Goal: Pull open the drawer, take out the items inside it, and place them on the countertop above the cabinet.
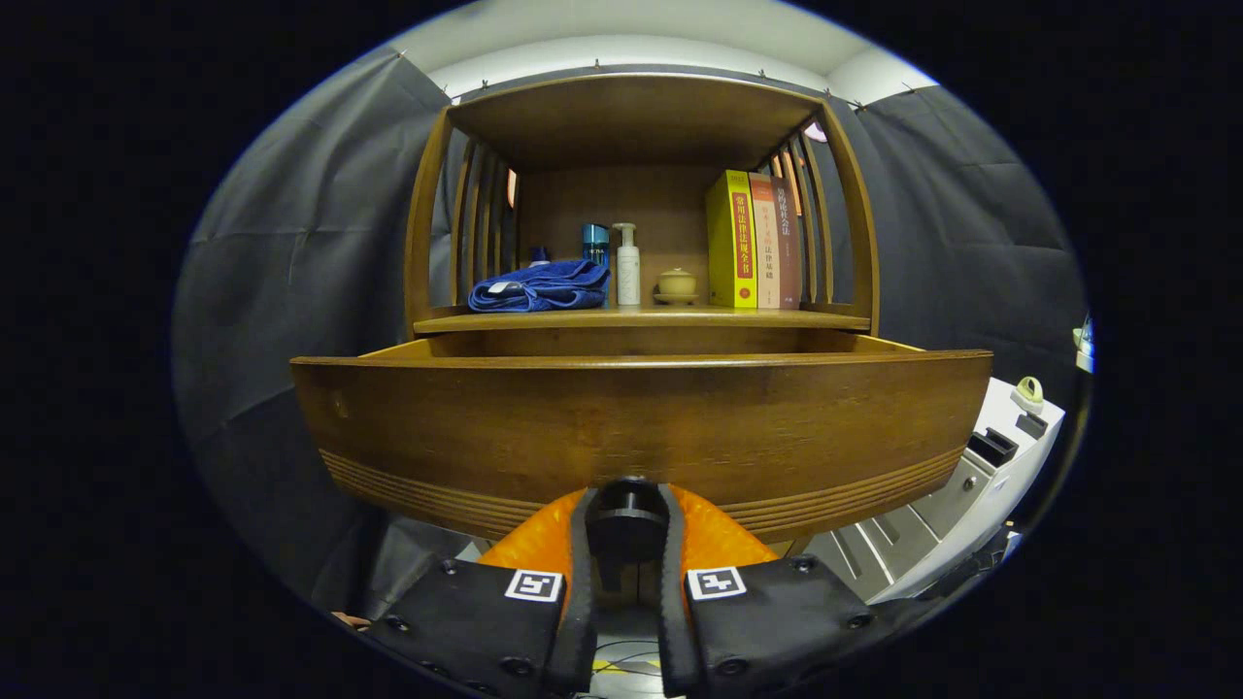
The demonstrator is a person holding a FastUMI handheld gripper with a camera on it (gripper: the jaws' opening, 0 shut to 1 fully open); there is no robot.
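Now tongs [627, 515] clenched on the dark knob [626, 524] of the pulled-out drawer [641, 427].

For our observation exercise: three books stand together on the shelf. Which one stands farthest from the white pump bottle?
The dark brown book, outermost against the side slats; the yellow book stands nearest the white pump bottle, the orange-spined one between.

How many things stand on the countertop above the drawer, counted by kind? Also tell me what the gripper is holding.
Books: 3, one yellow, two darker
Bottles: 3, a white pump bottle, a blue one, a small one behind the cloth
Blue cloth: 1
Small lidded pot: 1
Total: 8
The gripper is shut on the drawer knob.
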